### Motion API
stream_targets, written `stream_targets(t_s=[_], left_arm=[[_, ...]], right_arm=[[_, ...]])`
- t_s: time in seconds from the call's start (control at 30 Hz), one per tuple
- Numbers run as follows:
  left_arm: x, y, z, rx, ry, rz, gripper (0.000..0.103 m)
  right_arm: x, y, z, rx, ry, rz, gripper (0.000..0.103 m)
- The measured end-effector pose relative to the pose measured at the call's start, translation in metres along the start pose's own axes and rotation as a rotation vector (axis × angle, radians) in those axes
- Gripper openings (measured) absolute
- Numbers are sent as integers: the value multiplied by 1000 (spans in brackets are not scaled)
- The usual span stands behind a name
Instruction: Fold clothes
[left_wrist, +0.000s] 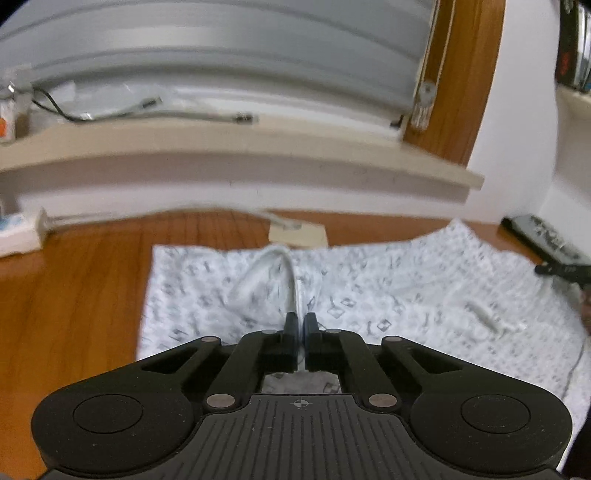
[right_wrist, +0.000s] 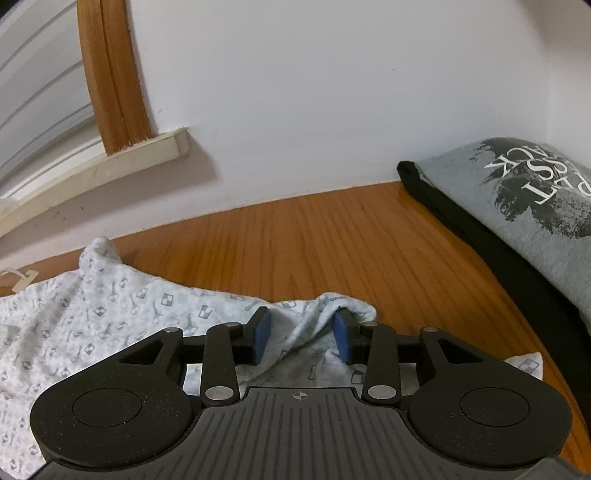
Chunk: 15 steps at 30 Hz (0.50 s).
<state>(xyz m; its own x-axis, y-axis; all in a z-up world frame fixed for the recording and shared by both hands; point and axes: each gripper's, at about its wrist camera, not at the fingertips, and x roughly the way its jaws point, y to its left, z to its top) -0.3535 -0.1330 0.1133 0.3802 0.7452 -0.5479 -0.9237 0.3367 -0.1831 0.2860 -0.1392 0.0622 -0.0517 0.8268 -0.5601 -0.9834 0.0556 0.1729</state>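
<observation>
left wrist view: left gripper (left_wrist: 301, 321) is pinched tight on a thin white drawstring (left_wrist: 291, 291) plus what looks like a sliver of the waistband fabric. the cord loops up and away from the tips. under and beyond it, the patterned white garment (left_wrist: 388, 295) lies spread mostly flat on the wooden table (left_wrist: 74, 295), left edge fairly straight, far right corner lifted a bit. a second loose white cord end (left_wrist: 484, 315) sits on the cloth to the right. a tan tag (left_wrist: 297, 232) shows at the garment's far edge, then the window sill (left_wrist: 221, 155) with cables on it. view is motion-blurred, so fine detail is uncertain.

right wrist view: right gripper (right_wrist: 301, 334) is spread wide, blue pads (right_wrist: 262, 334) straddling a raised ridge of the same garment at its right edge. pads are beside the fabric, not clamped, so nothing is held yet. bare table beyond, then the wall. far right, a grey printed shirt (right_wrist: 535, 206) lies folded on top of a black garment (right_wrist: 480, 236), well apart from the work piece.

progress, my read: two items look already folded and stacked, and this one is at the start. it's laid out but no fold is visible. still to do: right side closes on the edge, both lift and bring one half over, then fold again and stack. risk: left grip is mostly cord, so it may slip or just pull the string out instead of carrying cloth.
</observation>
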Motion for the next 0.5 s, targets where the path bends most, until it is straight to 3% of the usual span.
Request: stream_targets(t_s=[0.13,0.23,0.3,0.5], left_arm=[[-48,17,2,-25,-22,5,3],[-61,22,-12,-42,43,-14,4],[-60,24,-22,-32,80,30,7],[-55,43,-14,-82,36,95,36]], right_arm=[[-1,-3,0,15,-4,7,38],[-1,-4,0,26,-7,11,38],[-1,-4,-1,24,-7,10,38],[0,-2,0,16,-5,7,39]])
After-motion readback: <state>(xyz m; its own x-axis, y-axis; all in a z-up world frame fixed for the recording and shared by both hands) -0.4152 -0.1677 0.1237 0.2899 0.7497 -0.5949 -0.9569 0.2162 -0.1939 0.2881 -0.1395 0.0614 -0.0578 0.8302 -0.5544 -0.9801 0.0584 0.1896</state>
